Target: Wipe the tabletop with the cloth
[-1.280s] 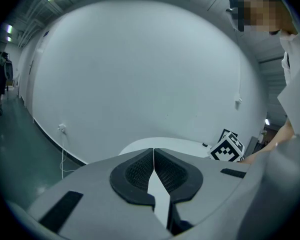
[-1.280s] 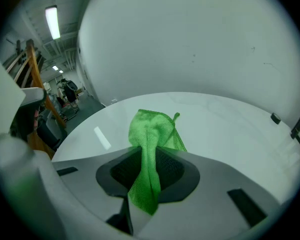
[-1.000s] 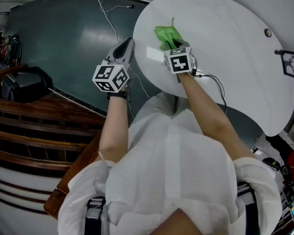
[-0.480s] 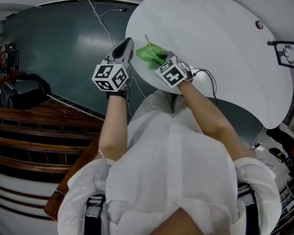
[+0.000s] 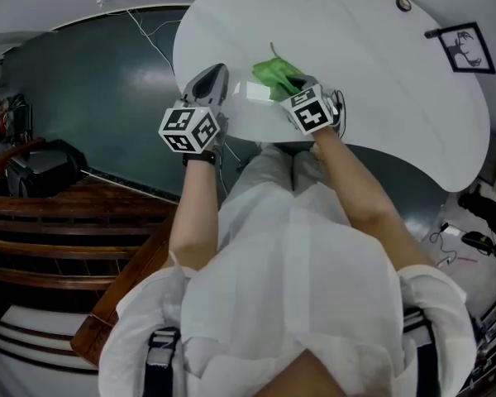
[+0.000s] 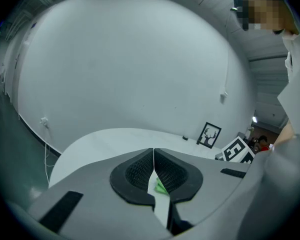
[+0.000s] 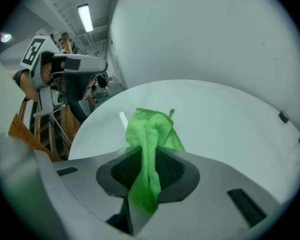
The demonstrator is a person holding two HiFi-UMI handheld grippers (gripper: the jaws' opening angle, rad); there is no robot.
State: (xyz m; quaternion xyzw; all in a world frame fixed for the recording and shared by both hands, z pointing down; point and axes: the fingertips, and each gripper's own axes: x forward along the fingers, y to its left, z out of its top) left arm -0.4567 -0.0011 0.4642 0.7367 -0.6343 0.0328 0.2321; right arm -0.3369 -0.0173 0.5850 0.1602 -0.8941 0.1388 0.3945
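Note:
A green cloth [image 5: 278, 74] [image 7: 149, 139] lies bunched on the white oval tabletop [image 5: 372, 73] near its front edge. My right gripper [image 5: 296, 88] [image 7: 146, 170] is shut on the cloth, whose near end hangs pinched between the jaws while the rest spreads on the table ahead. My left gripper [image 5: 208, 83] [image 6: 153, 170] is shut with nothing in it and hovers at the table's left front edge, beside the cloth. A sliver of green cloth [image 6: 160, 186] shows through the gap below its jaws.
A framed deer picture [image 5: 461, 45] [image 6: 209, 135] stands at the table's far right. A small dark knob [image 5: 404, 4] sits near the far edge. Dark green floor [image 5: 107, 81] with a white cable lies left of the table. Wooden steps [image 5: 58, 222] are at the left.
My right gripper has swept the cloth left toward the table's left edge and then back to the right. The left gripper has kept its place.

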